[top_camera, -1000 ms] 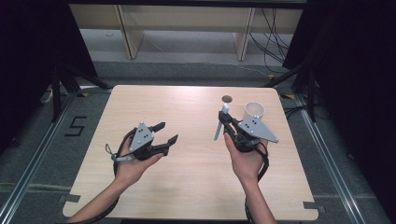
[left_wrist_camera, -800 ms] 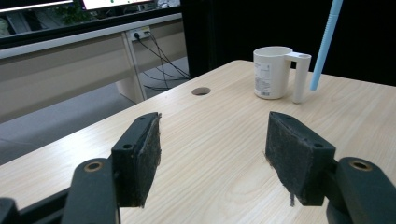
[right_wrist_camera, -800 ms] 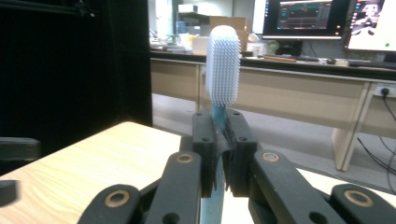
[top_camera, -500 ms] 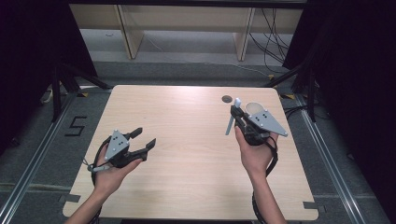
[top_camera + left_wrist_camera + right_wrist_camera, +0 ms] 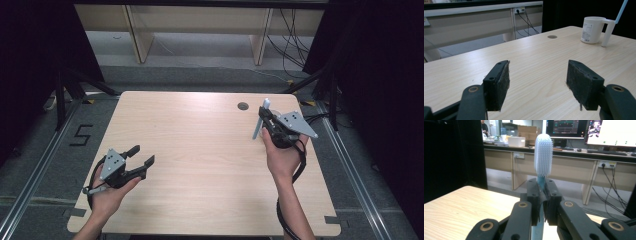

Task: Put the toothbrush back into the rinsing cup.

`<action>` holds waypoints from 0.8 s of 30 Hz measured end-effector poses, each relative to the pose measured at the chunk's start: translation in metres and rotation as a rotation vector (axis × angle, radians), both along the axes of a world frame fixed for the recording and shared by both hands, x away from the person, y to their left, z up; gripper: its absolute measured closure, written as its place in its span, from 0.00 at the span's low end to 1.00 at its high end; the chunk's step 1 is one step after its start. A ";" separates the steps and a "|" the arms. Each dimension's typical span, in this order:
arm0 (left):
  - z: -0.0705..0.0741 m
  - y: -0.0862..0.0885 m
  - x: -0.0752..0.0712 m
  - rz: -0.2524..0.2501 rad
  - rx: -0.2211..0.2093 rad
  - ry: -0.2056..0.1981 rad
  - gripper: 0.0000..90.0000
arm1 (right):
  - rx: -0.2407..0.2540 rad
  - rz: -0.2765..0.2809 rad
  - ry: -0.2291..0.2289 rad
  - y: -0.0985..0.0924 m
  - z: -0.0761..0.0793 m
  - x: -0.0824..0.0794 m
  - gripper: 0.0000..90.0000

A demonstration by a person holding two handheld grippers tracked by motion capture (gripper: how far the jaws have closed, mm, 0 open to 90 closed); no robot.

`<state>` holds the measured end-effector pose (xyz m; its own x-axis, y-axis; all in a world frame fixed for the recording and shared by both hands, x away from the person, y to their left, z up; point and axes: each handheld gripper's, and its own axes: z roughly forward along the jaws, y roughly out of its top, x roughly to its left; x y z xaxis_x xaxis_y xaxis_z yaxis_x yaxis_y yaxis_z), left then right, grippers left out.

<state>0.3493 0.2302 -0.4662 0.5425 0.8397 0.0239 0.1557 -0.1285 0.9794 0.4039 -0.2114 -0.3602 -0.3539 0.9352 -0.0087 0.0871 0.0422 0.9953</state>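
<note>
Drifting apart since a second ago: left gripper (image 5: 137, 161), jaws spread, sits near-left over bench (image 5: 200, 150); right gripper (image 5: 267, 120) pinches toothbrush (image 5: 543, 152) far-right; likely carrying it to mug (image 5: 592, 29).

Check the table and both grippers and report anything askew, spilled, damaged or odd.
Nothing spilled or broken. The white mug stands upright near the table's far right edge. The right gripper is shut on a toothbrush, bristle head up. The left gripper is open and empty; its pads look frayed.
</note>
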 end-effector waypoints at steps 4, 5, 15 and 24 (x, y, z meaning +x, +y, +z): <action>-0.006 0.001 -0.002 0.008 -0.009 0.017 0.38 | -0.016 -0.015 0.001 -0.005 0.000 0.003 0.95; -0.008 0.001 -0.001 0.007 -0.018 0.006 0.38 | -0.006 -0.023 0.004 -0.006 0.000 0.003 0.95; -0.015 0.008 -0.005 0.033 -0.010 0.032 0.38 | -0.017 -0.062 -0.002 -0.017 0.004 0.010 0.94; -0.019 0.010 -0.007 0.046 -0.017 0.044 0.38 | -0.019 -0.087 -0.002 -0.021 0.007 0.016 0.94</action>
